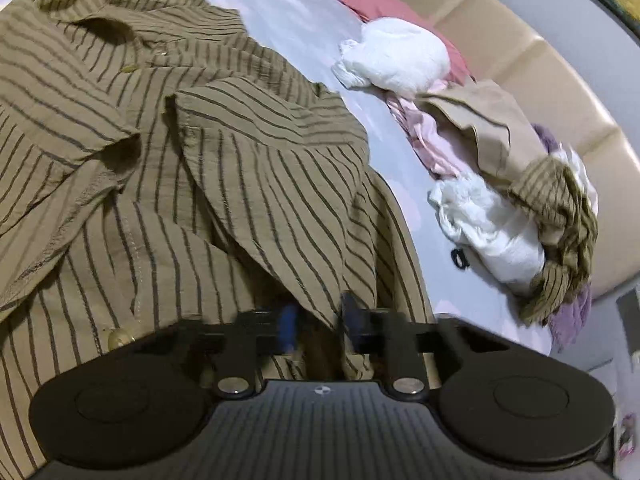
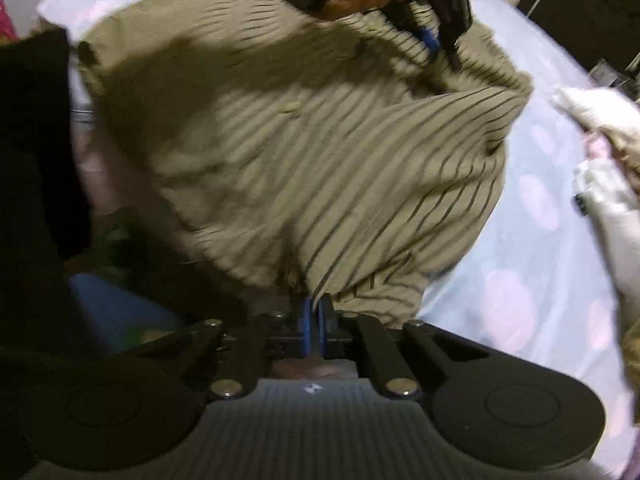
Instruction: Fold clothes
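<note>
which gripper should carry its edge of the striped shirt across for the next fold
Probably the right gripper: it pinches the striped shirt at a free edge with open bedsheet beside it. The left gripper holds cloth amid bunched folds.

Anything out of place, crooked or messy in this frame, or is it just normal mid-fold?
Mostly normal. The striped shirt lies rumpled, one flap doubled over crookedly, with both grippers, left and right, clamped on its cloth. The odd bit: a pile of unfolded clothes sprawls along the bed edge, and a small black object lies loose beside it.
</note>
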`<action>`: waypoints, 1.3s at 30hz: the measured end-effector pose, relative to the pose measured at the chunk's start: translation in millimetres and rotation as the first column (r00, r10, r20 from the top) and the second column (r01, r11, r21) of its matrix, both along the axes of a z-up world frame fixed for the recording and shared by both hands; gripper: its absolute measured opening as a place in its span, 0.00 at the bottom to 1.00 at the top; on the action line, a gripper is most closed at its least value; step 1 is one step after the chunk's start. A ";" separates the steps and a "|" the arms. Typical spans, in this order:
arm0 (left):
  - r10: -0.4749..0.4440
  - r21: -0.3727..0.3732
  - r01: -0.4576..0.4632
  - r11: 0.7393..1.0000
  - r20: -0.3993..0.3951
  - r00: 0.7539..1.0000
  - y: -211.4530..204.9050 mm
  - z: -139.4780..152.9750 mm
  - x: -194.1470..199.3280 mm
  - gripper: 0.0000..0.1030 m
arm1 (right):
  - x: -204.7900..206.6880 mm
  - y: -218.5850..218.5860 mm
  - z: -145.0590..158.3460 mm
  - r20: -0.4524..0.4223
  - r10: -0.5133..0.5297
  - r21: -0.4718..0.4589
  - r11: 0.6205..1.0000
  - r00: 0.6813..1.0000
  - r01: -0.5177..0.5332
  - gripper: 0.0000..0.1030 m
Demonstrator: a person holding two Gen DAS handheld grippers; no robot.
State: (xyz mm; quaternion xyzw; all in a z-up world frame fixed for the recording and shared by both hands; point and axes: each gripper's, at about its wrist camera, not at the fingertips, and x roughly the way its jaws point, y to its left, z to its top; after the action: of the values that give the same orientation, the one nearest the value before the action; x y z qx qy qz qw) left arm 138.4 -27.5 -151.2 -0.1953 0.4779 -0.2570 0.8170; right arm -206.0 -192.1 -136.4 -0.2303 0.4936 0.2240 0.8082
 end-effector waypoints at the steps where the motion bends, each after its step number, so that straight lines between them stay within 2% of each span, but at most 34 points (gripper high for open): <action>1: 0.018 -0.004 -0.018 1.000 0.016 1.000 3.6 5.0 0.9 0.05 | -0.4 -3.1 1.7 -0.036 -0.003 0.009 1.000 0.999 0.003 0.06; 3: 0.066 -0.021 -0.065 0.998 0.043 0.997 12.0 14.1 3.2 0.05 | 0.3 -8.7 4.2 -0.088 0.000 0.012 1.000 0.996 0.001 0.07; 5: 0.132 -0.050 -0.129 0.990 0.059 0.989 22.5 21.5 6.1 0.05 | 2.7 -15.0 9.1 -0.102 -0.012 0.035 0.999 0.995 0.015 0.15; 6: 0.150 -0.063 -0.147 0.987 0.054 0.987 27.1 23.2 7.6 0.05 | 4.4 -18.2 12.0 -0.093 -0.026 0.046 0.998 0.995 0.030 0.25; 7: 0.157 -0.070 -0.154 0.986 0.046 0.986 29.8 23.3 9.2 0.05 | 6.3 -21.5 14.8 -0.076 -0.046 0.052 0.997 0.996 0.050 0.41; 9: 0.147 -0.072 -0.144 0.987 0.038 0.988 30.6 21.3 9.2 0.07 | 10.1 -28.0 20.5 -0.041 -0.087 0.064 0.994 0.995 0.090 0.45; 11: 0.128 -0.066 -0.125 0.990 0.031 0.991 28.4 17.1 7.5 0.20 | 14.2 -33.6 25.6 -0.007 -0.132 0.078 0.988 0.991 0.132 0.45; 13: 0.116 -0.066 -0.115 0.991 0.015 0.993 25.4 12.8 5.4 0.39 | 19.4 -37.2 29.2 0.025 -0.193 0.098 0.977 0.981 0.190 0.45; 15: 0.105 -0.073 -0.105 0.992 -0.003 0.994 21.4 8.5 4.0 0.44 | 24.0 -41.4 32.1 0.061 -0.261 0.132 0.959 0.963 0.252 0.46; 17: 0.084 -0.093 -0.086 0.992 -0.021 0.996 16.8 6.2 6.7 0.44 | 30.1 -40.7 30.6 0.091 -0.296 0.172 0.945 0.951 0.278 0.50; 18: 0.073 -0.103 -0.076 0.992 -0.029 0.997 14.5 5.1 8.2 0.40 | 33.2 -40.4 29.9 0.105 -0.314 0.192 0.937 0.944 0.290 0.52; 19: 0.064 -0.101 -0.067 0.993 -0.034 0.997 12.4 4.9 11.0 0.15 | 36.6 -38.8 28.2 0.117 -0.325 0.204 0.933 0.938 0.298 0.52; 20: 0.054 -0.095 -0.058 0.994 -0.038 0.998 10.3 4.9 14.2 0.02 | 40.6 -35.9 25.3 0.124 -0.328 0.203 0.932 0.936 0.299 0.52; 21: 0.045 -0.089 -0.049 0.995 -0.041 0.998 8.2 4.9 17.4 0.00 | 44.7 -32.9 22.4 0.132 -0.331 0.203 0.932 0.934 0.301 0.50; 23: 0.040 -0.078 -0.043 0.996 -0.033 0.999 6.9 7.6 21.7 0.00 | 52.7 -27.0 16.6 0.148 -0.337 0.202 0.931 0.930 0.305 0.26; 24: 0.057 -0.089 -0.058 0.994 -0.013 0.998 10.9 12.1 22.7 0.00 | 56.7 -24.0 13.7 0.156 -0.339 0.202 0.930 0.928 0.306 0.04; 27: 0.122 -0.139 -0.113 0.984 0.059 0.991 26.4 27.9 25.3 0.00 | 59.6 -15.0 16.9 0.196 -0.310 0.227 0.937 0.930 0.265 0.04; 29: 0.174 -0.166 -0.152 0.974 0.126 0.977 40.4 40.3 24.9 0.00 | 55.0 -8.7 27.5 0.236 -0.265 0.259 0.945 0.935 0.202 0.03; 31: 0.227 -0.199 -0.190 0.961 0.182 0.957 55.2 51.2 22.9 0.00 | 55.1 -0.5 25.8 0.238 -0.214 0.235 0.959 0.947 0.157 0.03; 33: 0.240 -0.162 -0.214 0.963 0.162 0.957 61.9 50.6 24.7 0.00 | 56.8 8.4 19.5 0.223 -0.160 0.190 0.975 0.961 0.118 0.03; 36: 0.206 -0.038 -0.204 0.978 0.063 0.977 64.6 25.5 28.4 0.00 | 59.5 21.9 9.9 0.196 -0.080 0.125 0.991 0.977 0.056 0.10; 38: 0.210 0.002 -0.211 0.978 0.032 0.977 70.8 12.2 26.1 0.07 | 61.3 30.9 3.6 0.175 -0.028 0.082 0.997 0.984 0.013 0.17; 39: 0.228 0.002 -0.229 0.974 0.029 0.973 76.4 8.7 23.1 0.16 | 62.1 35.3 0.4 0.163 -0.002 0.060 0.998 0.987 -0.008 0.24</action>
State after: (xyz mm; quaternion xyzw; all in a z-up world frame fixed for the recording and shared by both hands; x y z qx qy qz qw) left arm 161.5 48.8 -142.5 -0.2432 0.4410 -0.1628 0.8485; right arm -143.9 -156.8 -136.1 -0.2240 0.4183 0.2207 0.8521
